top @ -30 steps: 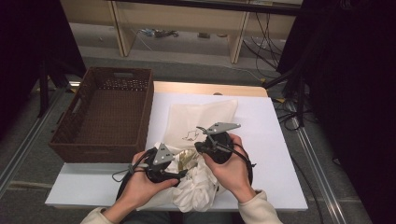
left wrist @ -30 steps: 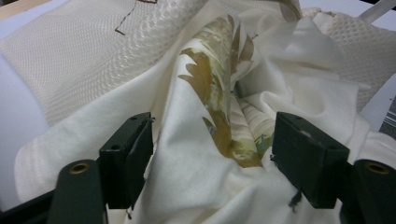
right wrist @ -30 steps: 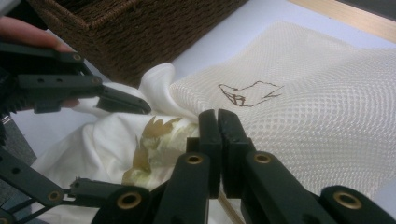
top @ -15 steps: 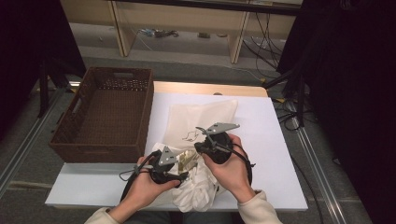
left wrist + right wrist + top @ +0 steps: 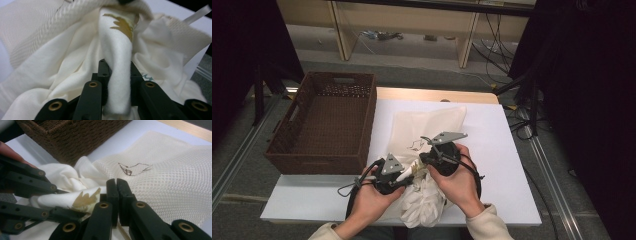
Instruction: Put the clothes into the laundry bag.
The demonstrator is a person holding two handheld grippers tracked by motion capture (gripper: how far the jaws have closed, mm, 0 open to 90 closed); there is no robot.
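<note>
A white cloth (image 5: 422, 202) with a gold print lies bunched at the table's front, partly inside a cream mesh bag (image 5: 432, 125). My left gripper (image 5: 117, 65) has just been closing, and its jaws now press on an upright fold of the cloth (image 5: 118, 50). In the high view the left gripper (image 5: 404, 176) sits at the bag's mouth. My right gripper (image 5: 116, 182) is shut, jaws tight together, resting at the edge of the mesh bag (image 5: 162, 177). I cannot tell whether mesh is pinched between them. Just to its left, the left gripper (image 5: 71, 201) holds the cloth fold (image 5: 57, 198).
A brown wicker basket (image 5: 371, 115) stands on the left of the white table (image 5: 507, 150), close beside the bag; its wall (image 5: 75, 137) rises near the grippers. Bare tabletop lies to the right of the bag. Shelves and cables are beyond the far edge.
The left gripper's jaws have closed on a fold of the white cloth. The right hand and its gripper have stayed where they were.
</note>
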